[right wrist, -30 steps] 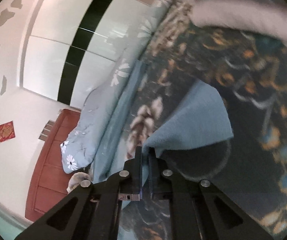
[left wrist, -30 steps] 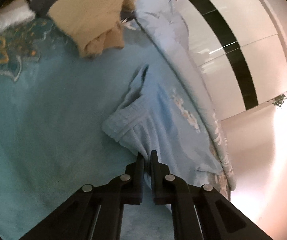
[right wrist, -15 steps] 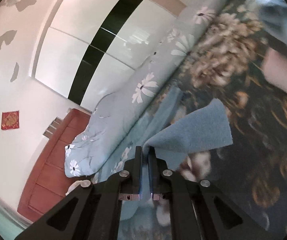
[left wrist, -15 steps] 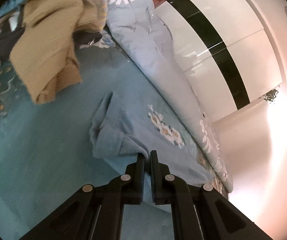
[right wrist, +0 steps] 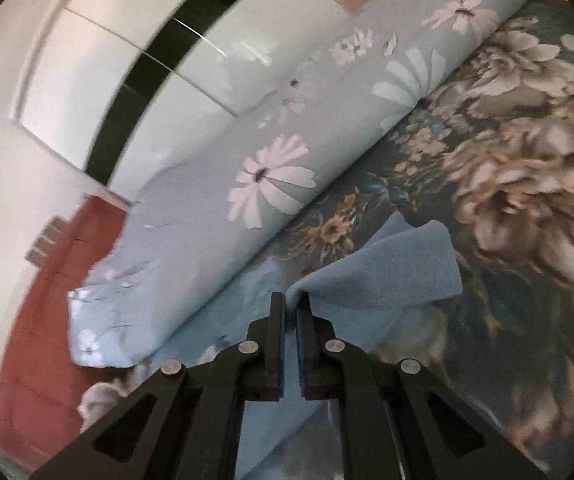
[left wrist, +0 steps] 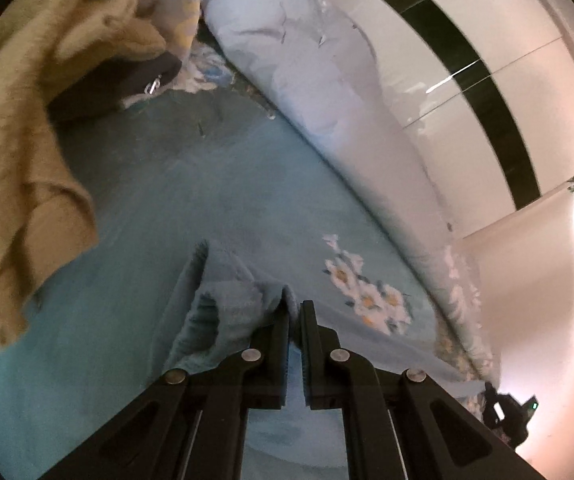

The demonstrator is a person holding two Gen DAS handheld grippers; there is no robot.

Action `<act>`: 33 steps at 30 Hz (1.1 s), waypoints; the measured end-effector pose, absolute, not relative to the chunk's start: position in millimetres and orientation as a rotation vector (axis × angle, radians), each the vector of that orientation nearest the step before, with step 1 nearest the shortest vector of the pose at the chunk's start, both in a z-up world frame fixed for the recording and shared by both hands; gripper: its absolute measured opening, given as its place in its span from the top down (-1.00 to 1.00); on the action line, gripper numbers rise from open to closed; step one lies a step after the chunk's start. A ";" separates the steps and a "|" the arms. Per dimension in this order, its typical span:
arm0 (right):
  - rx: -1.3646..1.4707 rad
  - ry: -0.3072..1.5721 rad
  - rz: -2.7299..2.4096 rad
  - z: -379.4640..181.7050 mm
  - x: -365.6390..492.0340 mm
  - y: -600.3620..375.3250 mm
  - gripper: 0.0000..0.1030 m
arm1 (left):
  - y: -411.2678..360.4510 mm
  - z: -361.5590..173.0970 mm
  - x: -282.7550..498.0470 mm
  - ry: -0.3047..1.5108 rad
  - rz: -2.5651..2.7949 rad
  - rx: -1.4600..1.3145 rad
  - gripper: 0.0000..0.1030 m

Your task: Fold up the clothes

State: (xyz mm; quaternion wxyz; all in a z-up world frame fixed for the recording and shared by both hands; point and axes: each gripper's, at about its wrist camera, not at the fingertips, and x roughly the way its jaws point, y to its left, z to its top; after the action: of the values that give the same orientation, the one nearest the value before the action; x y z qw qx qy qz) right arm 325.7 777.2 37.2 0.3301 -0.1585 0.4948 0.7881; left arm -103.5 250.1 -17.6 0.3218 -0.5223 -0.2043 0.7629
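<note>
A teal floral bedspread (left wrist: 135,208) is covering the bed, with a rolled daisy-print quilt (right wrist: 271,168) lying along it beside a white wardrobe (left wrist: 487,92). The left gripper (left wrist: 295,312) and right gripper (right wrist: 291,304) are each pinching a corner of the blue garment (right wrist: 391,276), jaws nearly closed on the cloth above the bedspread. A tan sweater (left wrist: 19,128) is running out of view, blurred.

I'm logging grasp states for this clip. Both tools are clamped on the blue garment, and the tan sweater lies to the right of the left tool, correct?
Not quite. The left tool and right tool are both clamped on the blue garment, but the tan sweater lies to the left of the left tool, not the right, as the left wrist view shows.
</note>
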 end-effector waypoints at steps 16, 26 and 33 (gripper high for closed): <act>-0.645 1.251 1.911 -22.8 259.4 815.1 0.88 | 273.9 -44.5 -121.8 -0.343 2.018 -1.418 0.51; -0.483 1.162 2.072 13.0 336.0 770.0 -0.07 | 207.2 -28.7 -66.6 -0.421 2.179 -1.358 -0.26; -0.339 1.429 1.928 -30.4 406.8 775.1 -0.08 | 194.1 -66.8 -64.7 -0.574 2.094 -1.450 -0.26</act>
State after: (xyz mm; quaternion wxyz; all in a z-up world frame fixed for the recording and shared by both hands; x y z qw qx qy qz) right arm 406.8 775.1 -30.4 0.3514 -0.1309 0.5521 0.7447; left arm -64.7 194.1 -66.8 0.2623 -0.5358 -0.2120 0.7740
